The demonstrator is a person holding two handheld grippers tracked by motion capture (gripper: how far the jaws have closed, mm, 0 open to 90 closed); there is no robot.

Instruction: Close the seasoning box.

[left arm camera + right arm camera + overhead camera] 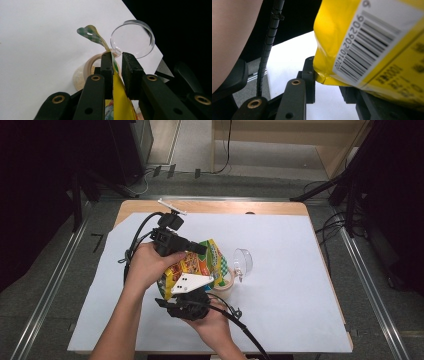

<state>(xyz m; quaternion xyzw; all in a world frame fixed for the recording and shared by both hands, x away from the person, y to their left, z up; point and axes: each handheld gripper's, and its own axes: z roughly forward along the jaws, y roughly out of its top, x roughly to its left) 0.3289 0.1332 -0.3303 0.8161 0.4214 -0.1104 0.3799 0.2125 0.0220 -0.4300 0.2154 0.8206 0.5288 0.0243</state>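
Together, both grippers pinch a glossy, crinkled yellow bag (192, 265): left gripper (117, 65) its thin edge, right gripper (329, 80) its barcoded corner. Nearby lies a clear round lid (243, 260).

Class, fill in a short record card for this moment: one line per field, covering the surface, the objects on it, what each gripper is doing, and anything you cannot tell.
surface: white sheet over a wooden table
held item: yellow snack packet, barcode visible in the right gripper view
left gripper: jaws either side of the packet's thin edge, a gap on one side
right gripper: at the packet's lower corner
other objects: clear plastic cup on its side; roll of tape beside the packet
unclear: whether either grip is firm
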